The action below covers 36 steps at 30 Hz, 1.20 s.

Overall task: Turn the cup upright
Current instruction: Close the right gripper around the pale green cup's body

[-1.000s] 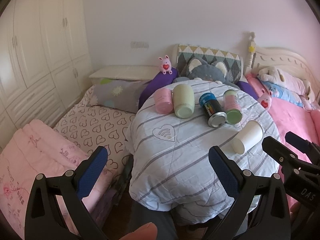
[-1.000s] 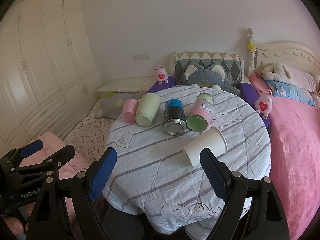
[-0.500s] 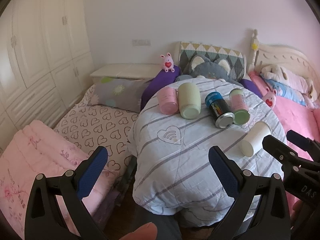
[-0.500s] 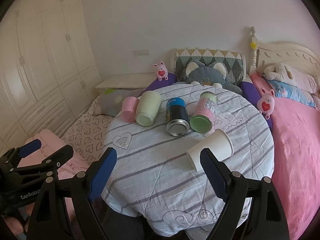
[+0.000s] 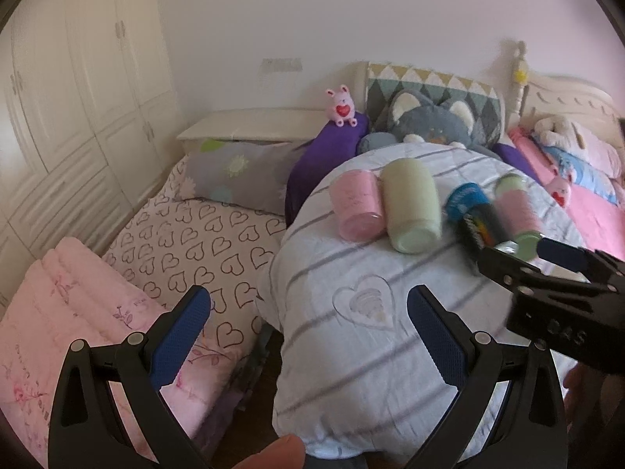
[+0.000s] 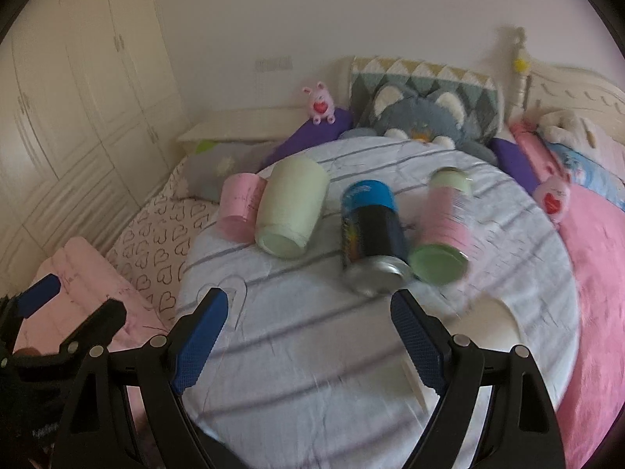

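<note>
white paper cup lies on its side on the striped cloth of the round table, at the near right part of the top, partly hidden behind the right finger of the right gripper; its mouth seems to face the near edge, though blur makes that hard to read. the right gripper's jaws stand wide apart with nothing between them, poised over the cloth just left of the cup. the left gripper is also spread wide and empty, hanging at the table's left edge, over the gap beside the heart-print bed.

further back four things lie on their sides in a row: a pink cup, touching a pale green cup, then a blue-and-black can, then a pink bottle with a green cap. in the left view the right gripper's body covers the white cup. a grey cat plush sits behind the table.
</note>
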Each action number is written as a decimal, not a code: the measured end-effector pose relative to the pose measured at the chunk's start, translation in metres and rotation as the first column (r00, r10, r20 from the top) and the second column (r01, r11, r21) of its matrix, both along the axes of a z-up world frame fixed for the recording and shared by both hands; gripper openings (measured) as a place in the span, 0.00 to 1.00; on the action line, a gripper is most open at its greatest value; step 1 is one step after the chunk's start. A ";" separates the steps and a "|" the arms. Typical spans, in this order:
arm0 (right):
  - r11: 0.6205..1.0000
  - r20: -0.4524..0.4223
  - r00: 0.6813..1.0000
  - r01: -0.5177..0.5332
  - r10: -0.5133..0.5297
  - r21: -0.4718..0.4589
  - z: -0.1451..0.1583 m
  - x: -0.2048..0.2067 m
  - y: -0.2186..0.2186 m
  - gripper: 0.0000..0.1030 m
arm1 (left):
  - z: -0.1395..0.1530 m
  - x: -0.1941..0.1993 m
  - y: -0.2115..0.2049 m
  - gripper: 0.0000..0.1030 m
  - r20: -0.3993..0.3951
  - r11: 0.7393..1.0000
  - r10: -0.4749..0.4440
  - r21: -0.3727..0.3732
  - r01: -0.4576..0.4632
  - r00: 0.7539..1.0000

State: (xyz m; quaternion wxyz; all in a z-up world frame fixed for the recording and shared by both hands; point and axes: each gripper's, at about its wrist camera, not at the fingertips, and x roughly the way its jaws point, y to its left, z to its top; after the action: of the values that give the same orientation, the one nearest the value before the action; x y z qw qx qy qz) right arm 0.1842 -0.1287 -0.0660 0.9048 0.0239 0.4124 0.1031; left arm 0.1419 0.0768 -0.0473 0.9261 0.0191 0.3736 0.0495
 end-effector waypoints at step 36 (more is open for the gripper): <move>0.993 -0.141 0.988 0.045 -0.060 -0.105 -0.063 0.136 0.067 0.79 | -0.057 0.105 0.053 0.99 -0.094 0.997 0.002 -0.074 -0.009 0.996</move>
State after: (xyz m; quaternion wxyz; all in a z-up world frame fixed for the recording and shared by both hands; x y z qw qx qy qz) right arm 0.3203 -0.0622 -0.1288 0.8751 -0.0040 0.4807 0.0560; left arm 0.2466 0.1301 -0.1039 0.9074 -0.0142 0.4184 0.0369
